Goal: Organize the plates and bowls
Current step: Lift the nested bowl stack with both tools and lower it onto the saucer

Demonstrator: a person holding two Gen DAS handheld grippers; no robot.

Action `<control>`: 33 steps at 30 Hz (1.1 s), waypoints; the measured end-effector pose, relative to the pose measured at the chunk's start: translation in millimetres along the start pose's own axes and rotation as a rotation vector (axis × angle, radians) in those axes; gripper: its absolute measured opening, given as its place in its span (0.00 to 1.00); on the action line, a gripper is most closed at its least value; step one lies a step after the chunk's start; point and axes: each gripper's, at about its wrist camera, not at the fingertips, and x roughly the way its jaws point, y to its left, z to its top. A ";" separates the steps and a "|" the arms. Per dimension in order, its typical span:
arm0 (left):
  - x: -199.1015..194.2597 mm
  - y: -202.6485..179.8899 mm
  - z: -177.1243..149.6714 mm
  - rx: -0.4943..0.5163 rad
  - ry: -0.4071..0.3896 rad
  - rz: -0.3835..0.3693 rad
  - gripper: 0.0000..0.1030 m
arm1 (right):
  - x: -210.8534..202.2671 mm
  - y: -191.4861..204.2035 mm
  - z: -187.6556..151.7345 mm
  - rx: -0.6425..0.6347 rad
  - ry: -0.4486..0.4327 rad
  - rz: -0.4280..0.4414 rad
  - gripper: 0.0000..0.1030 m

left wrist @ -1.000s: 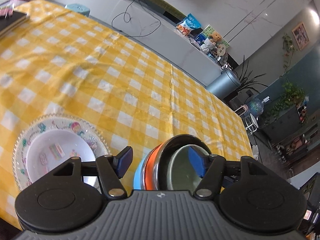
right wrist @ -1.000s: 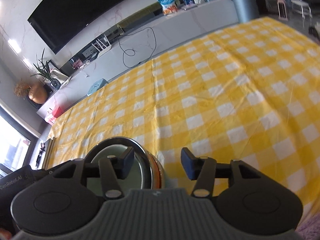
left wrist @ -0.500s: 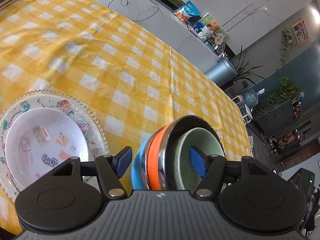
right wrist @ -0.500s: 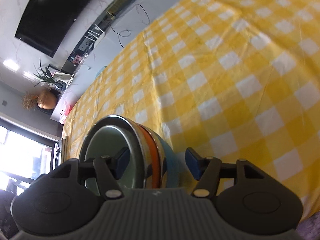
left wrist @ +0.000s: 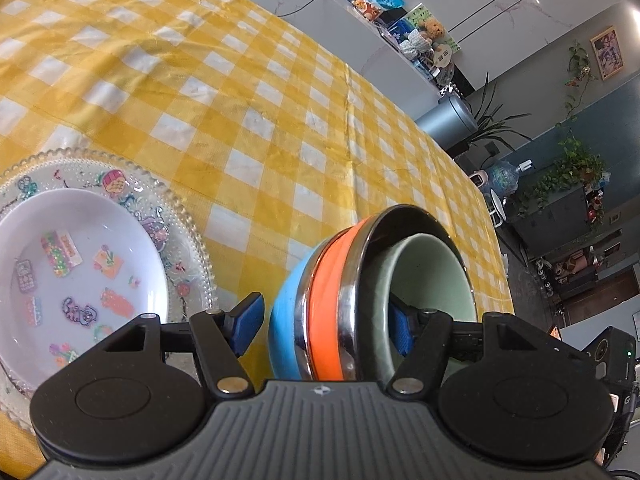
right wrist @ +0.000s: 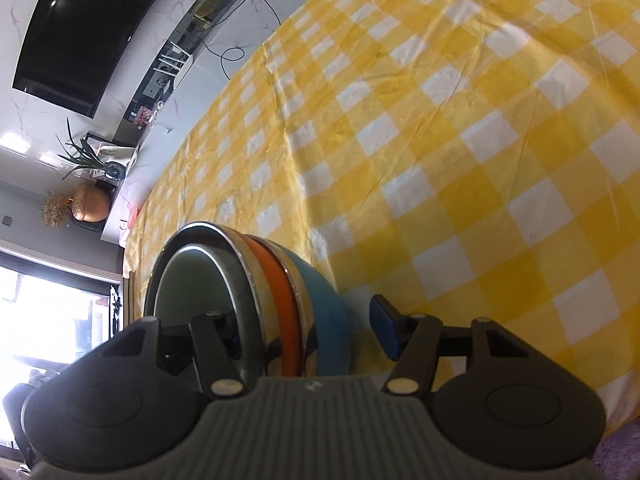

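Note:
A nested stack of bowls stands between both grippers: a blue outer bowl, an orange bowl with steel rims, and a pale green inner bowl. My left gripper is open and straddles the stack's rim, one finger inside the green bowl, one outside the blue bowl. My right gripper is open and straddles the opposite rim of the stack the same way. To the left, a white bowl with stickers sits in a clear beaded glass plate.
The table carries a yellow and white checked cloth that also fills the right wrist view. A grey counter with snack bags and a teddy bear runs behind the table. A wall television hangs beyond.
Both grippers have moved closer in on the bowl stack, which looks larger and more tilted in both views. The jaws stay open around its rim.

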 end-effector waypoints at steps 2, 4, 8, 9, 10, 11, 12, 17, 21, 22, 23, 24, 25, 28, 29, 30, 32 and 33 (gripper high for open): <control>3.7 -0.5 -0.6 0.001 0.015 -0.001 0.71 | 1.0 0.1 0.7 0.002 0.006 0.008 0.55; 6.7 -1.0 -1.1 0.002 0.025 -0.002 0.70 | 0.9 0.3 1.2 -0.001 0.008 0.011 0.52; 9.1 -1.5 -1.8 0.005 0.037 -0.005 0.67 | 1.6 -0.5 2.4 0.009 0.018 0.026 0.49; 9.2 -1.5 -1.6 0.004 0.038 -0.005 0.67 | 1.8 -0.6 2.5 0.012 0.021 0.029 0.48; 9.0 -1.3 -1.4 0.002 0.039 -0.004 0.67 | 2.1 -0.7 2.6 0.014 0.023 0.032 0.48; 8.8 -1.6 -1.4 0.001 0.040 -0.004 0.67 | 1.9 -0.2 2.4 0.014 0.023 0.030 0.48; 8.5 -2.3 -1.5 0.004 0.040 -0.003 0.67 | 1.8 0.4 2.4 0.009 0.023 0.028 0.47; 8.5 -2.9 -1.2 0.004 0.041 -0.002 0.67 | 2.2 2.5 1.8 0.002 0.020 0.018 0.47; 9.6 -4.3 -0.6 0.008 0.040 0.000 0.66 | 1.6 4.2 0.8 -0.001 0.015 0.009 0.45; 10.3 -5.1 0.0 0.012 0.039 0.001 0.65 | 1.4 5.0 0.3 -0.003 0.013 0.006 0.44; 10.5 -5.8 0.2 0.017 0.037 0.003 0.65 | 1.1 5.1 -0.1 -0.003 0.011 0.002 0.44; 10.3 -6.0 -0.1 0.018 0.036 0.005 0.65 | 0.6 4.7 -0.4 -0.002 0.009 0.001 0.44; 10.1 -6.1 -0.4 0.020 0.035 0.005 0.65 | 0.5 4.5 -0.7 -0.003 0.008 0.001 0.44; 9.3 -6.0 -0.8 0.019 0.033 0.005 0.64 | 0.1 4.9 -1.7 -0.009 0.007 -0.003 0.43; 7.4 -6.0 -1.1 0.015 0.033 0.005 0.63 | -0.3 4.9 -2.2 -0.008 0.008 -0.003 0.43; 6.2 -5.8 -1.3 0.011 0.031 0.005 0.62 | -0.8 4.3 -2.6 -0.004 0.009 -0.003 0.43; 1.7 -7.5 -2.4 0.019 0.020 0.004 0.62 | -2.8 3.8 -4.1 0.002 0.007 0.003 0.43; -0.1 -8.2 -2.9 0.022 0.014 0.002 0.62 | -4.3 4.6 -4.6 0.000 0.003 0.005 0.43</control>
